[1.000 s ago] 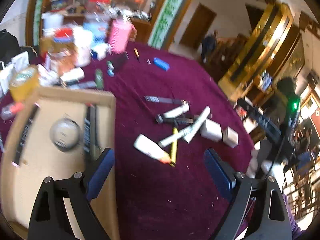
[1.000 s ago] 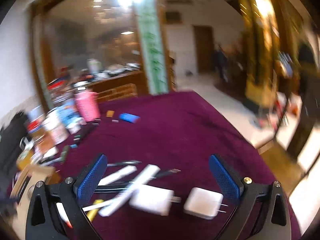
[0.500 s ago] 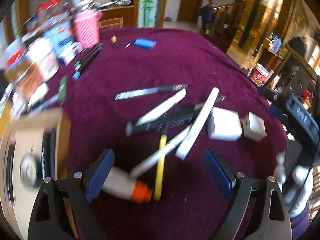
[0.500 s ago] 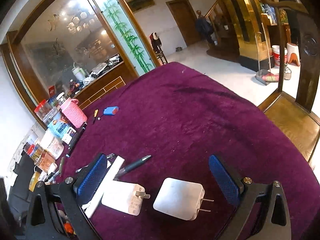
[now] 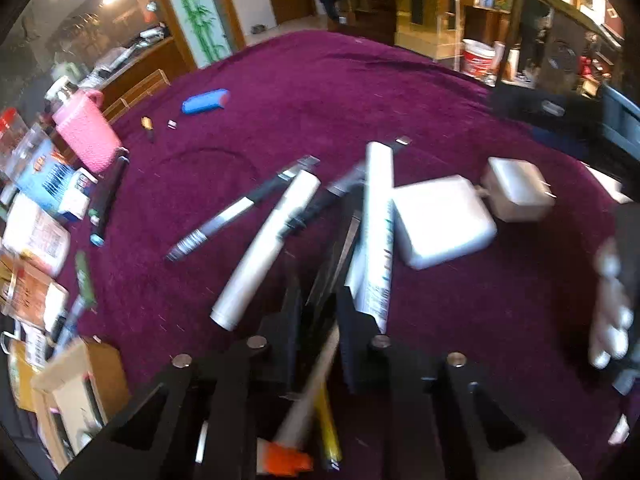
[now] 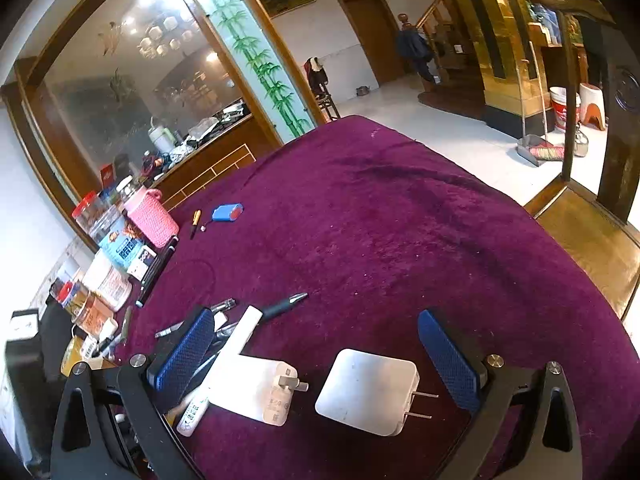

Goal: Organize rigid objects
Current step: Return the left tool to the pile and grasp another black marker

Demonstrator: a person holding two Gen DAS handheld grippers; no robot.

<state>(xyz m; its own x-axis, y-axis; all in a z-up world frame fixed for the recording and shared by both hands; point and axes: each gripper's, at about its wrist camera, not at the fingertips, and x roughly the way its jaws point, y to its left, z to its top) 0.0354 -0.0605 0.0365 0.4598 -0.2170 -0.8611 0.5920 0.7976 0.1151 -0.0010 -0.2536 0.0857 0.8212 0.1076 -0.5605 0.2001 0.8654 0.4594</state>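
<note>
Closing since before, left tool [image 5: 318, 312] now pinches a dark pen [image 5: 332, 256].

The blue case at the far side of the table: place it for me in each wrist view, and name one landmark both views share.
Left wrist view: the blue case lies upper left on the purple cloth, right of the pink basket.
Right wrist view: the blue case lies left of centre, again just right of the pink basket.
Shared landmark: the bamboo panel behind the table.
</note>
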